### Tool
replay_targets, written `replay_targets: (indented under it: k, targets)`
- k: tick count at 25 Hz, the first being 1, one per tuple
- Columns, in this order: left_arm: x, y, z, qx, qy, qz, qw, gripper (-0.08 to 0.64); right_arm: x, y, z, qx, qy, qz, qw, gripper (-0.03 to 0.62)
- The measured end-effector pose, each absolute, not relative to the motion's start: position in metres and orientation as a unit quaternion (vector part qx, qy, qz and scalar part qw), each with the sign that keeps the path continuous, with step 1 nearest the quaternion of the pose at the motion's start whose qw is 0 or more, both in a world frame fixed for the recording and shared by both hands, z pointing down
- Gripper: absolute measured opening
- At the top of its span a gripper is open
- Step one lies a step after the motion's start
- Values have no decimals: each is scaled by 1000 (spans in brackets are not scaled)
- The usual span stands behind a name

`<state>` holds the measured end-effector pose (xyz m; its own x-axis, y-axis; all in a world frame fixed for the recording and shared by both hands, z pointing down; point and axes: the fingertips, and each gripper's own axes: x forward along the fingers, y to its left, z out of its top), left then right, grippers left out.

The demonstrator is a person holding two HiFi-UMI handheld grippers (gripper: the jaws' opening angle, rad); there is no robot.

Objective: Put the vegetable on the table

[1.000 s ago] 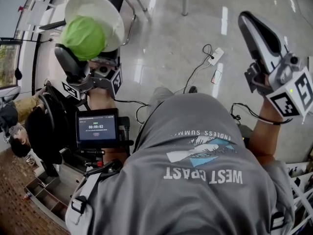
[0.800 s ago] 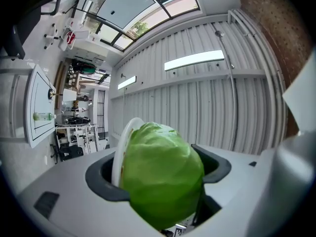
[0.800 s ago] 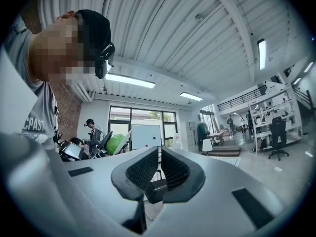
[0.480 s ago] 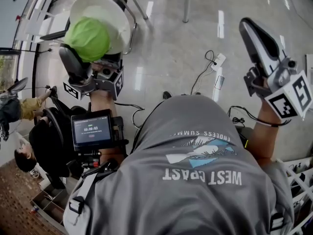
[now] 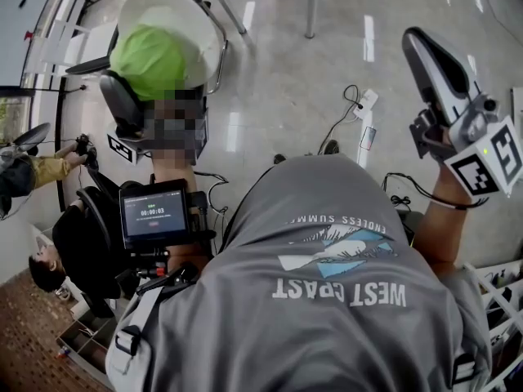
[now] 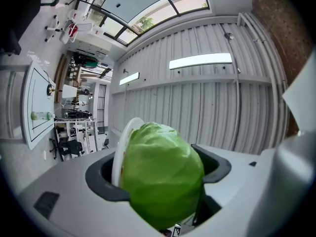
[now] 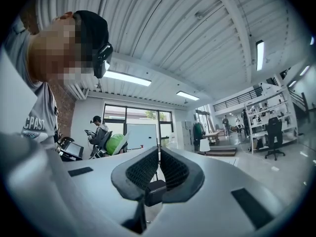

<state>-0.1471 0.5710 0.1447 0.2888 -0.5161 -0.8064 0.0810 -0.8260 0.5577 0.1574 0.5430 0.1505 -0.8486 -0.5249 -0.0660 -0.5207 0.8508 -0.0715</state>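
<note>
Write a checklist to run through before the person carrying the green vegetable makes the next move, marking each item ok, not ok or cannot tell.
1. Vegetable gripped: the cabbage sits between the jaws of the left hand-held gripper. Ok.
2. Grip on the cabbage alone: a white plate stands between it and one jaw. Not ok.
3. Right hand-held gripper free: jaws together, nothing between them. Ok.
4. Table top in sight: only metal legs show at the top of the head view. Cannot tell.
5. Floor ahead free of hazards: a power strip and its cable lie there. Not ok.
</note>
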Motion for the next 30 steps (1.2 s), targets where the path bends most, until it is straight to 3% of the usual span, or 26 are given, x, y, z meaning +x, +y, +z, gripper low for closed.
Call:
replay_targets:
  k: [16,30]
  targets:
    - [-94,536,175,733,-193,-598,260,390,199,472,177,-225,973,-59,8,9]
    - [-211,430,162,748,-161,-581,277,390,91,386,159,-278,959,-53,21,9]
